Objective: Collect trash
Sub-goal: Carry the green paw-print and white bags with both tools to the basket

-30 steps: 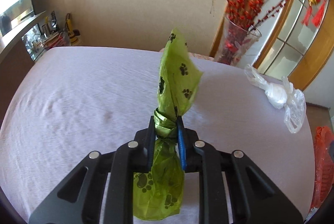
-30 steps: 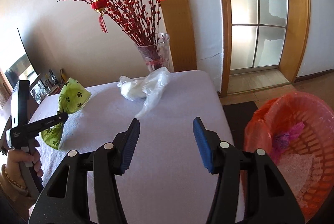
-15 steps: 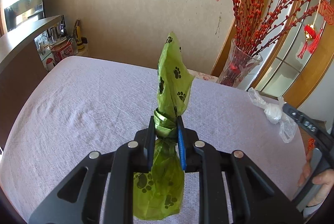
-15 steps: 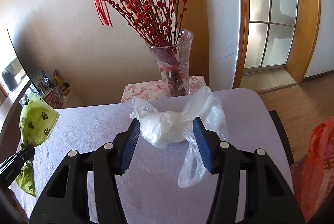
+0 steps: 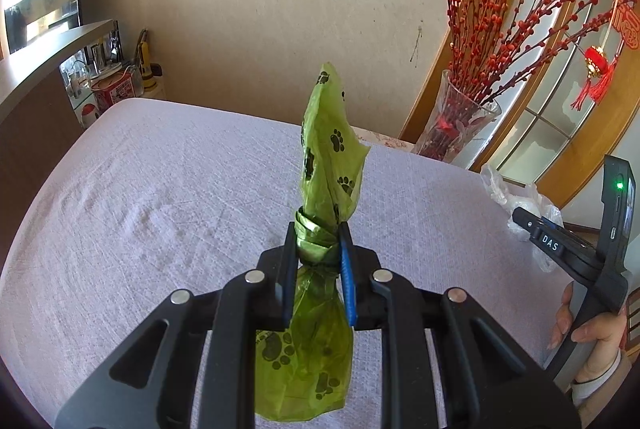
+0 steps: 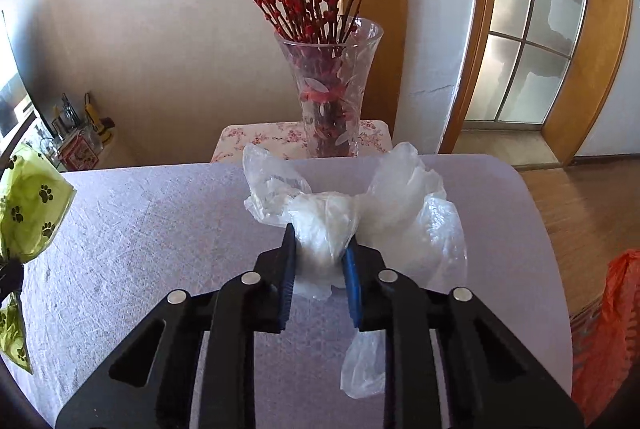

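The left gripper (image 5: 318,249) is clamping the knotted green bag (image 5: 320,189) above the table (image 5: 140,189). The right gripper (image 6: 320,253) is closing around the clear bag (image 6: 328,221), probably not lifted yet; both bags remain undumped.

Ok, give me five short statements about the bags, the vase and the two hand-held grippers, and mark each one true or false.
1. The left hand-held gripper grips the green paw-print bag at its knot. True.
2. The clear plastic bag lies untouched on the table. False: the right hand-held gripper is closing its jaws on it, and the white bundle sits between the pads.
3. The glass vase holds red berry branches. True.
4. The vase stands on the lilac tablecloth. False: it stands on a floral-covered surface behind the table.
5. The green bag is printed with stars. False: the prints are black paws.
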Motion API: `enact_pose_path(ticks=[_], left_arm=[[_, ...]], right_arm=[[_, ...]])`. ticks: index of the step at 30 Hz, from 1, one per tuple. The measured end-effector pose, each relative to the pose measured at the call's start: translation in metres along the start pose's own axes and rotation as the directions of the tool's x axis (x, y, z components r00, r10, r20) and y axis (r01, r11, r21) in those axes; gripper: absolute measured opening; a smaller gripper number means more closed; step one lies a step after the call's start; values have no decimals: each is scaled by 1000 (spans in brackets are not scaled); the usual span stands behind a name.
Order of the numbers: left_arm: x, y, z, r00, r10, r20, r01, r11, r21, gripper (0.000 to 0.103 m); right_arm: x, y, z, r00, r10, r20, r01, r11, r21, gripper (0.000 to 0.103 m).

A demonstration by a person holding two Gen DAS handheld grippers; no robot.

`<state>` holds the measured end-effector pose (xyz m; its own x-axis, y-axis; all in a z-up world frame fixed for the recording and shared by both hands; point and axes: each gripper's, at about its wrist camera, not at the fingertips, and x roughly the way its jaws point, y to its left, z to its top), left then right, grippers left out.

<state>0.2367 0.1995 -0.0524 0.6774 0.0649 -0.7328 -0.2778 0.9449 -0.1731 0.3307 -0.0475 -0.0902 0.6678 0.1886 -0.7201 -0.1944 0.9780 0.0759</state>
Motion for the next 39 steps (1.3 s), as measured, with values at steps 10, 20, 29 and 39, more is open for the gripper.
enact_pose_path(ticks=[10,20,29,39], left_arm=[[-12,-30,-13,998,-63,1,62,996,70,20],[-31,-86,-45,985,-168,-32,171,968,181,20],[-49,-141,-73,965,-254,-61,262,927,268,20],[-63,-193,-97,943,-320,-92,332,880,340,20]], right_arm=[[-52,-27,-39,998,55,22,-55,998,4,16],[-128,-56,-87,991,19,135,-24,999,36,16],[-174,-84,-110,979,-32,200,12,995,99,16],[-206,-118,-128,969,-88,232,51,986,160,16]])
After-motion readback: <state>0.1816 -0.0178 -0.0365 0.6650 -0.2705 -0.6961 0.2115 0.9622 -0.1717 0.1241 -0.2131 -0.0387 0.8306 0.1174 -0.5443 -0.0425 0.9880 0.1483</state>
